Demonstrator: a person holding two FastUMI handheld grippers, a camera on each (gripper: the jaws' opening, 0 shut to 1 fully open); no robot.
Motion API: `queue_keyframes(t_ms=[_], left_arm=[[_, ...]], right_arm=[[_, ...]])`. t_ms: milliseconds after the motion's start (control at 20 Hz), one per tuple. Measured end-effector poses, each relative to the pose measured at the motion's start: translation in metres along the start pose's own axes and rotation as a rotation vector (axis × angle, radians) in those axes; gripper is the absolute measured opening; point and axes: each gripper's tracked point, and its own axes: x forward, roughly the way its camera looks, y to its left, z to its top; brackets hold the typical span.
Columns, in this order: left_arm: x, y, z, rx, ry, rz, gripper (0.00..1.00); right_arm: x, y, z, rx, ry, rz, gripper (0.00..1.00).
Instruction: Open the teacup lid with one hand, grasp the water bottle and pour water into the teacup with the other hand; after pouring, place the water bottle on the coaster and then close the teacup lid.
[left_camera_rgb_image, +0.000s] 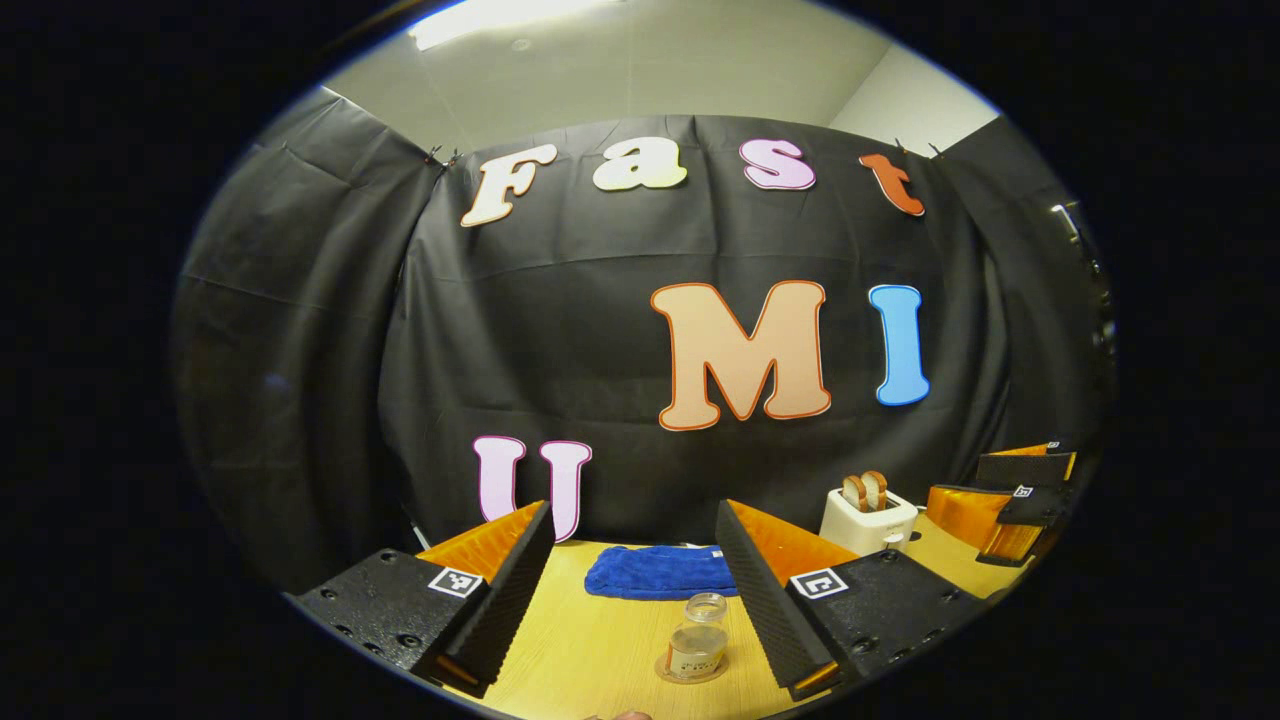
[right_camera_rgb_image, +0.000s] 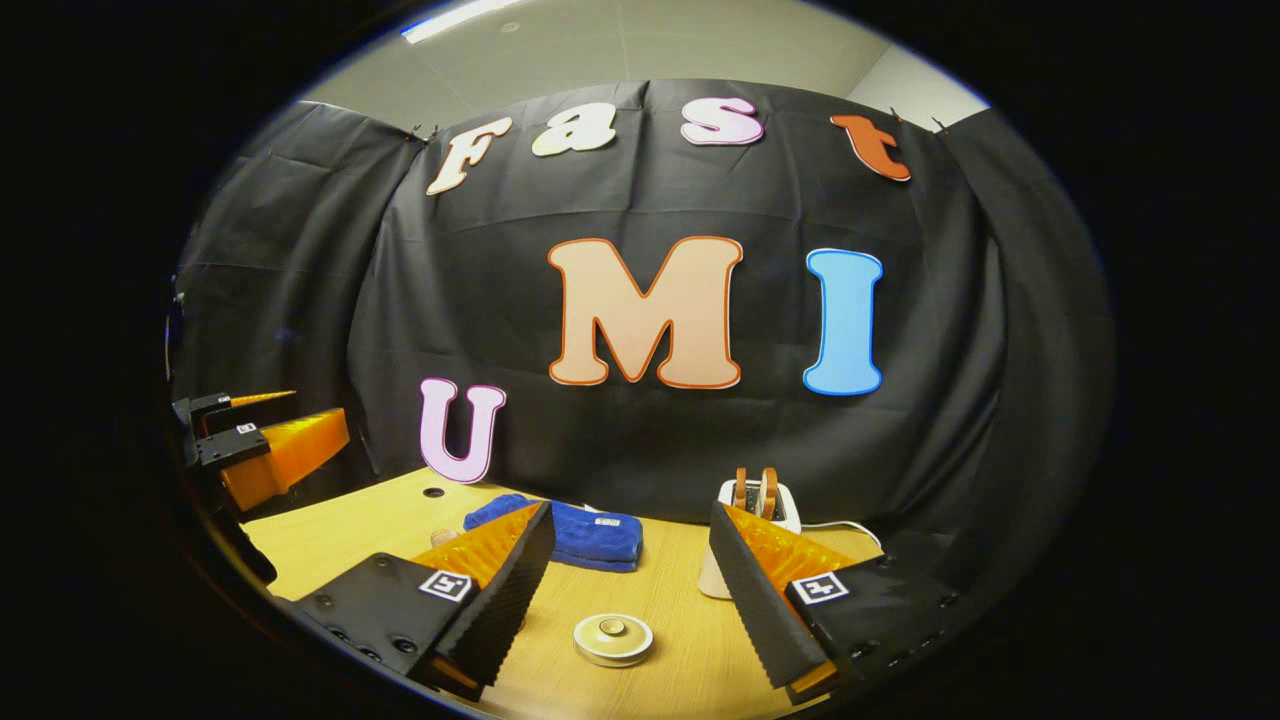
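In the left gripper view a small clear glass water bottle (left_camera_rgb_image: 698, 645) stands upright on a round coaster (left_camera_rgb_image: 672, 673), on the wooden table low between my fingers. My left gripper (left_camera_rgb_image: 635, 508) is open above and short of the bottle, holding nothing. In the right gripper view the teacup (right_camera_rgb_image: 613, 640) sits on the table, showing as a round cream lid with a small knob. My right gripper (right_camera_rgb_image: 631, 508) hangs open over it, with nothing between its fingers. Each gripper also appears at the edge of the other's view: the right gripper (left_camera_rgb_image: 1015, 495) and the left gripper (right_camera_rgb_image: 255, 440).
A folded blue towel (left_camera_rgb_image: 660, 572) (right_camera_rgb_image: 575, 535) lies at the back of the wooden table (left_camera_rgb_image: 590, 650). A white toaster (left_camera_rgb_image: 868, 518) (right_camera_rgb_image: 758, 505) with two slices of bread stands at the back right. A small hole (right_camera_rgb_image: 433, 492) marks the tabletop near the wall.
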Motion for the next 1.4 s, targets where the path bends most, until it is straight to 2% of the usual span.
queue_keyframes(t_ms=[150, 250, 300, 350, 450, 500, 600, 650, 700, 800, 850, 900, 1250, 1350, 1400], left_arm=[[-0.003, 0.002, 0.000, 0.014, -0.003, 0.006, 0.97], [-0.007, 0.005, 0.001, 0.019, -0.005, 0.013, 0.95], [-0.008, 0.009, 0.000, 0.018, 0.000, 0.019, 0.93], [-0.011, 0.011, -0.003, 0.018, 0.007, 0.027, 0.95], [-0.015, 0.019, -0.006, 0.024, 0.018, 0.046, 0.93], [-0.017, 0.022, -0.006, 0.028, 0.022, 0.057, 0.95], [-0.019, 0.030, -0.006, 0.034, 0.024, 0.079, 0.93], [-0.021, 0.033, -0.006, 0.038, 0.025, 0.089, 0.95], [-0.022, 0.036, -0.006, 0.042, 0.027, 0.097, 0.95], [-0.025, 0.041, -0.006, 0.048, 0.027, 0.112, 0.95], [-0.025, 0.042, -0.006, 0.051, 0.028, 0.118, 0.95], [-0.027, 0.044, -0.006, 0.053, 0.030, 0.123, 0.95], [-0.037, 0.065, -0.012, 0.076, 0.055, 0.178, 0.94], [-0.039, 0.068, -0.013, 0.083, 0.062, 0.187, 0.93], [-0.040, 0.070, -0.013, 0.087, 0.064, 0.189, 0.96]], right_arm=[[0.012, 0.003, -0.024, 0.006, 0.046, 0.029, 1.00], [0.022, 0.001, -0.042, 0.022, 0.079, 0.041, 0.94], [0.028, -0.002, -0.052, 0.025, 0.104, 0.040, 0.94], [0.034, -0.005, -0.065, 0.027, 0.129, 0.035, 0.94], [0.043, -0.010, -0.087, 0.026, 0.178, 0.029, 0.99], [0.047, -0.012, -0.098, 0.023, 0.202, 0.029, 0.95], [0.052, -0.014, -0.115, 0.020, 0.242, 0.030, 0.99], [0.057, -0.014, -0.123, 0.022, 0.258, 0.032, 0.96], [0.061, -0.013, -0.132, 0.022, 0.273, 0.037, 0.99], [0.066, -0.007, -0.148, 0.014, 0.299, 0.048, 0.99], [0.068, -0.005, -0.156, 0.004, 0.309, 0.054, 0.95], [0.070, -0.003, -0.165, -0.007, 0.324, 0.061, 1.00], [0.083, 0.018, -0.216, -0.059, 0.417, 0.098, 1.00], [0.085, 0.019, -0.224, -0.082, 0.431, 0.092, 0.92], [0.087, 0.020, -0.227, -0.083, 0.438, 0.091, 0.86]])
